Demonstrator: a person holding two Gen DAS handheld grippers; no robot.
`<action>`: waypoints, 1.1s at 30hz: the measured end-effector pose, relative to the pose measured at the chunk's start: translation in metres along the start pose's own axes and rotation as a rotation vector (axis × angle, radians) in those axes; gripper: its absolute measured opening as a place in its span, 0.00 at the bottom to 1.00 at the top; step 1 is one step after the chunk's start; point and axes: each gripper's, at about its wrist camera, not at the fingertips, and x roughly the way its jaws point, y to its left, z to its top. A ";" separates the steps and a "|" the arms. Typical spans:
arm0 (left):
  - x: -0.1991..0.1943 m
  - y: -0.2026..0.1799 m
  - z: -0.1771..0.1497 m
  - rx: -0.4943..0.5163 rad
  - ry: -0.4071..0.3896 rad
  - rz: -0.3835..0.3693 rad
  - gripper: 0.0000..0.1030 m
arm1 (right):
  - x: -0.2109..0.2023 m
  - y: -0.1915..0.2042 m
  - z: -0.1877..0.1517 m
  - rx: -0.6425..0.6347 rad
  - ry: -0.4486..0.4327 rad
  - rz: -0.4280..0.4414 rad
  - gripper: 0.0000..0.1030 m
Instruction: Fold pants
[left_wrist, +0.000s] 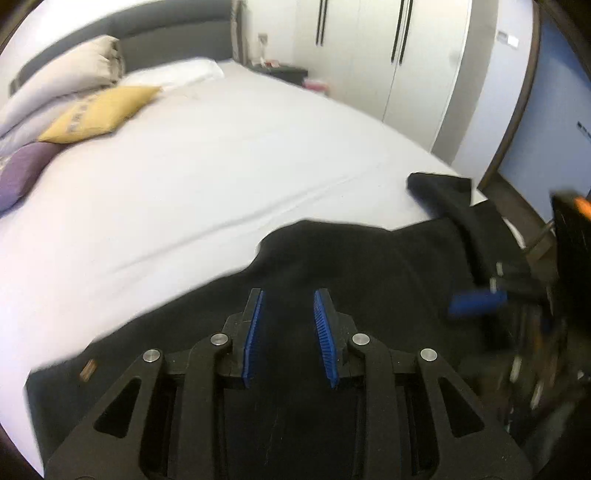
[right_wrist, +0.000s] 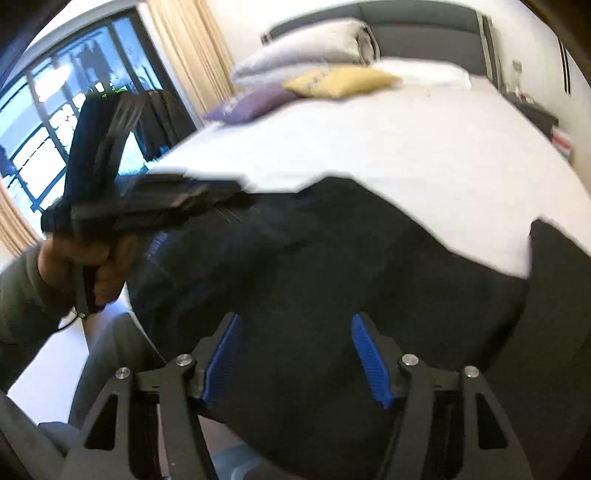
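Pants (left_wrist: 354, 266), black, lie spread on the near part of the bed (left_wrist: 221, 177), over its white sheet. In the left wrist view the cloth fills the near middle and right of the picture, and one dark part (left_wrist: 439, 192) stands up at the far right, near the bed's edge. In the right wrist view the pants (right_wrist: 314, 266) cover the near half of the bed (right_wrist: 406, 147), and a dark flap (right_wrist: 554, 251) is at the right border.

The left claw (left_wrist: 289, 332) is released: its two blue pads stand apart with only black cloth seen between them, and they grasp nothing. It hangs over the pants; I cannot tell if it touches the cloth. The right claw (right_wrist: 295, 358) is released too, with a wide gap between its blue pads, above the near edge of the pants.

In the right wrist view the left claw (right_wrist: 177, 199) shows blurred at the left, and the person's hand (right_wrist: 85, 266) holds its handle. In the left wrist view the right claw (left_wrist: 480, 301) shows at the right border, also blurred, with one blue pad just beside the cloth.

At the far end of the bed are a yellow pillow (left_wrist: 99, 112), a purple pillow (left_wrist: 22, 173), a white pillow (left_wrist: 177, 72) and folded pale bedding (left_wrist: 62, 77) against a grey headboard (left_wrist: 177, 33). A white wardrobe (left_wrist: 376, 55) stands at the far right. A window (right_wrist: 55, 110) with a beige curtain (right_wrist: 184, 48) is at the far left in the right wrist view.
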 end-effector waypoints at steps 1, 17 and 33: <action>0.019 -0.001 0.008 -0.004 0.036 -0.002 0.26 | 0.009 -0.008 -0.005 0.036 0.044 -0.020 0.64; 0.038 -0.028 0.023 -0.165 0.014 0.085 0.65 | -0.097 -0.134 0.048 0.360 -0.079 -0.430 0.73; 0.030 -0.021 -0.038 -0.267 0.029 0.058 0.65 | 0.026 -0.146 0.086 0.265 0.292 -0.790 0.73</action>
